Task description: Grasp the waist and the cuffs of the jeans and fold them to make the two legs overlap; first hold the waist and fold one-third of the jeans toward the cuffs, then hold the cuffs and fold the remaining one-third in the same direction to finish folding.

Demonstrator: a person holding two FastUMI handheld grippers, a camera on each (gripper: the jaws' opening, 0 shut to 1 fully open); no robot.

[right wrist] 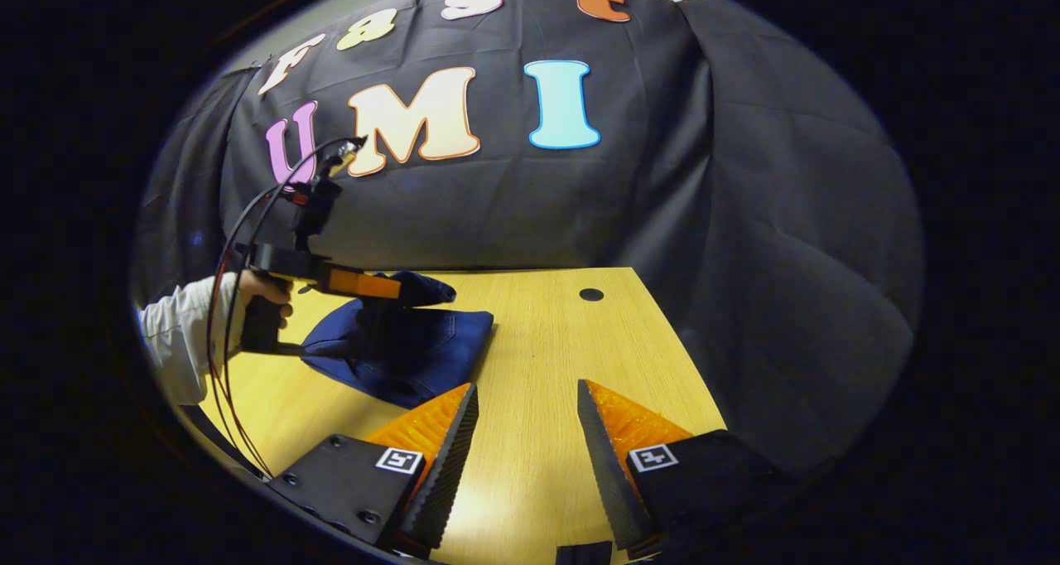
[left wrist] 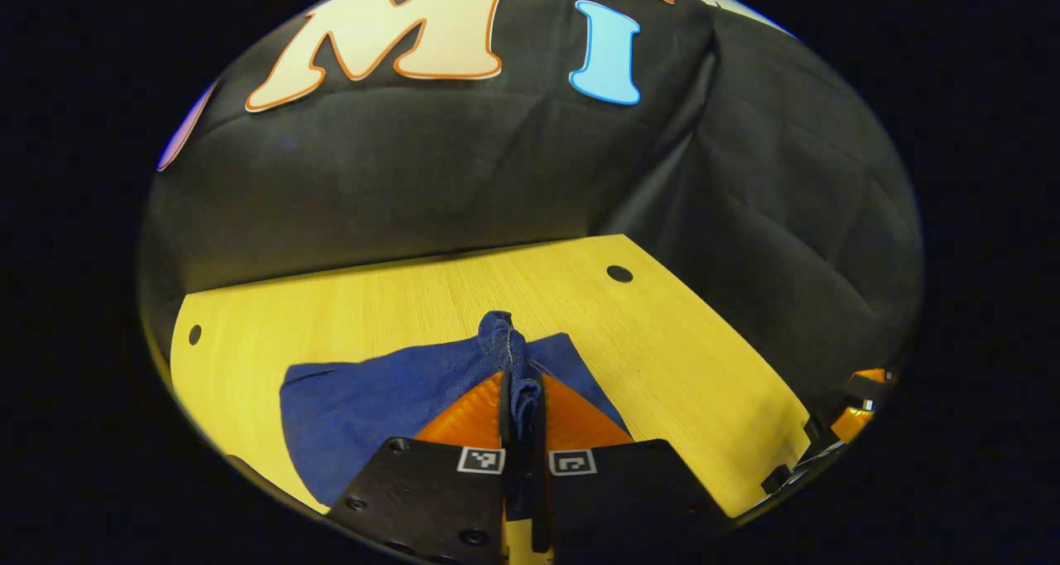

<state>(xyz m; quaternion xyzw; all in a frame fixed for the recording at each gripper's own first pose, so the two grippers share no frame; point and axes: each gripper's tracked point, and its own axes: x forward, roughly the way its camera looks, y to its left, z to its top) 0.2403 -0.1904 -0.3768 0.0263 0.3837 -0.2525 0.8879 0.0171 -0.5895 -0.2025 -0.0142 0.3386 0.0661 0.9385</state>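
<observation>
Left claw (left wrist: pixel 522 399) is clenched on a bunched fold of the jeans (left wrist: pixel 389 399), denim pinched right between its fingers; the rest of the cloth lies left and ahead of it on the table (left wrist: pixel 662 341). Right claw (right wrist: pixel 526 441) is released, jaws apart over bare wood, jeans (right wrist: pixel 414 350) ahead-left of it and apart. Jeans look like a compact bundle already, so judging late stage: last fold in hand, then release and flatten.

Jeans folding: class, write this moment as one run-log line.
left tool: shut on jeans, fabric lifted | right tool: open, holding nothing | table
</observation>
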